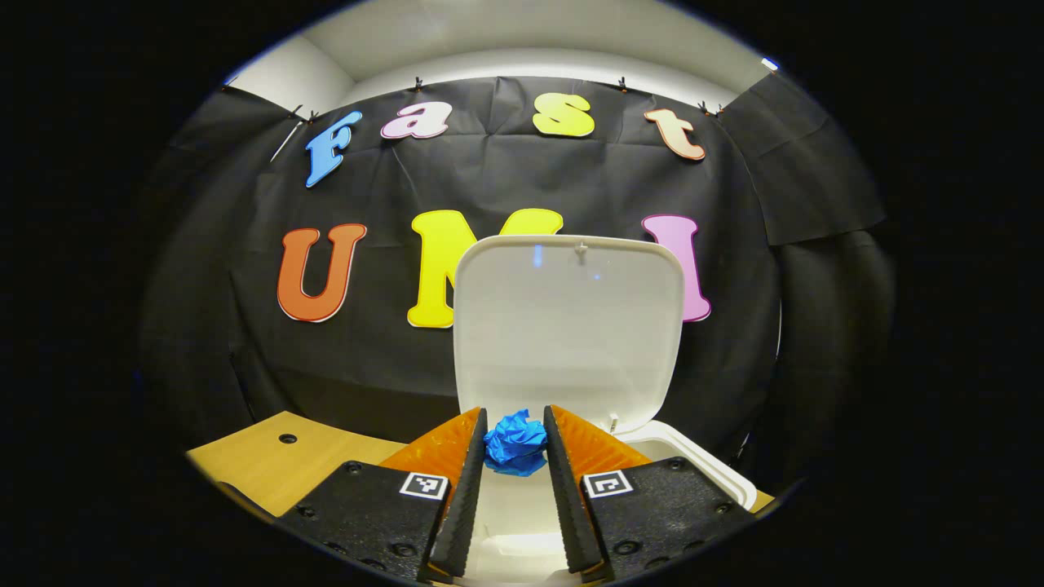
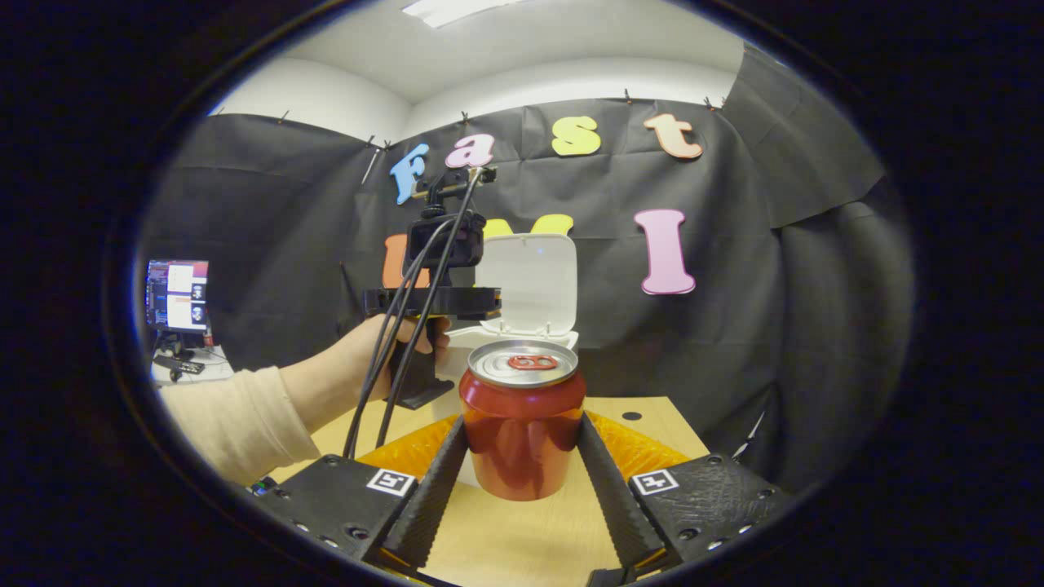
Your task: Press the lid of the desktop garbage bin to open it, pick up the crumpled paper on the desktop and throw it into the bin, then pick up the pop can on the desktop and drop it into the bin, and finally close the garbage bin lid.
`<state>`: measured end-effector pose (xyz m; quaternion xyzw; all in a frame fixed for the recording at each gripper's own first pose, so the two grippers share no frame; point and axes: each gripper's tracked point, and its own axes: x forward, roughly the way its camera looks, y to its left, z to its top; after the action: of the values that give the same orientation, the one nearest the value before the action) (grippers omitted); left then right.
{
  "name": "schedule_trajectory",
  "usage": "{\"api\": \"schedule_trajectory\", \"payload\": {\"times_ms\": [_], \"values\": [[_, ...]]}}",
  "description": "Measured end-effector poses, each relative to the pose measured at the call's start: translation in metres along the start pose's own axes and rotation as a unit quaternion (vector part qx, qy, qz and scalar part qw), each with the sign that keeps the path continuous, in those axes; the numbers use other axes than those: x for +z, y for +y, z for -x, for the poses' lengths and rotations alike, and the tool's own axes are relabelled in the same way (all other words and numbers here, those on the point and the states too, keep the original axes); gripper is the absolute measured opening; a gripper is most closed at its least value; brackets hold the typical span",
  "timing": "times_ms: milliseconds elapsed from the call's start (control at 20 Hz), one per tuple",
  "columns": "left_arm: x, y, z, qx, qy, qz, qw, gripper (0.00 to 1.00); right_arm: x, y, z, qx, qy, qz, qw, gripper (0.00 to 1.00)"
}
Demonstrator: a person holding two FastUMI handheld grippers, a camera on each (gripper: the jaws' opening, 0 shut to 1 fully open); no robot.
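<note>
No readable text on any object.
The red metal pop can [image 2: 522, 428] shows no legible brand, and the square black-and-white coded markers [image 1: 424, 486] on the gripper bodies carry patterns, not words or numbers.

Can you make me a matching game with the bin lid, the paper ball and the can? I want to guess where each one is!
Things:
1. white plastic bin lid
2. crumpled blue paper ball
3. red metal pop can

Places:
A. between the right gripper fingers, above the wooden desk
B. standing up, open
C. held in the left gripper over the white bin

Pairs: 1-B, 2-C, 3-A
</note>
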<state>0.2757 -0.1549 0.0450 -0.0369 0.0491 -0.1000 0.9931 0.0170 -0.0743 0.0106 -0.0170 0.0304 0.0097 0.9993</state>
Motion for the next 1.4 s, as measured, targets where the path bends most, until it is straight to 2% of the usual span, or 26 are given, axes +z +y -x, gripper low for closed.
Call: {"api": "schedule_trajectory", "payload": {"times_ms": [200,250,300,450,500,550,600,700,850,1000,1250,1400], "values": [[-0.008,0.008,0.0,0.003,0.008,0.019,1.0,0.48,-0.001,-0.005,-0.005,-0.008,0.004,-0.01,1.0,0.81],[-0.01,0.007,0.002,-0.004,0.012,0.026,1.0,0.42,-0.001,-0.007,-0.005,-0.012,0.004,-0.014,1.0,0.81],[-0.01,0.009,0.006,-0.006,0.011,0.029,0.999,0.52,-0.001,-0.008,-0.005,-0.015,0.004,-0.016,1.0,0.81],[-0.002,0.014,0.014,-0.01,-0.001,0.04,0.999,0.53,-0.001,-0.005,-0.007,-0.018,0.003,-0.018,1.0,0.8],[-0.001,0.014,0.015,-0.015,-0.003,0.043,0.999,0.58,-0.003,-0.003,-0.007,-0.017,0.005,-0.016,1.0,0.8],[-0.001,0.015,0.018,-0.02,-0.002,0.045,0.999,0.57,-0.003,-0.001,-0.007,-0.017,0.006,-0.013,1.0,0.81],[-0.002,0.016,0.022,-0.022,0.001,0.046,0.999,0.78,-0.004,0.002,-0.006,-0.015,0.006,-0.01,1.0,0.81],[-0.003,0.024,0.031,-0.015,-0.002,0.043,0.999,0.86,-0.004,0.007,-0.006,-0.013,0.003,-0.003,1.0,0.81],[-0.004,0.034,0.05,-0.011,-0.012,0.038,0.999,0.87,-0.003,0.013,-0.005,-0.018,-0.003,0.008,1.0,0.81],[-0.008,0.041,0.075,-0.017,-0.017,0.04,0.999,0.95,-0.002,0.018,-0.003,-0.02,-0.009,0.014,1.0,0.81],[-0.018,0.054,0.125,-0.021,-0.021,0.038,0.999,0.95,-0.005,0.023,0.0,-0.018,-0.006,0.011,1.0,0.81],[-0.03,0.076,0.148,0.007,-0.021,0.036,0.999,0.95,-0.006,0.028,0.0,-0.013,-0.006,0.006,1.0,0.81]]}}
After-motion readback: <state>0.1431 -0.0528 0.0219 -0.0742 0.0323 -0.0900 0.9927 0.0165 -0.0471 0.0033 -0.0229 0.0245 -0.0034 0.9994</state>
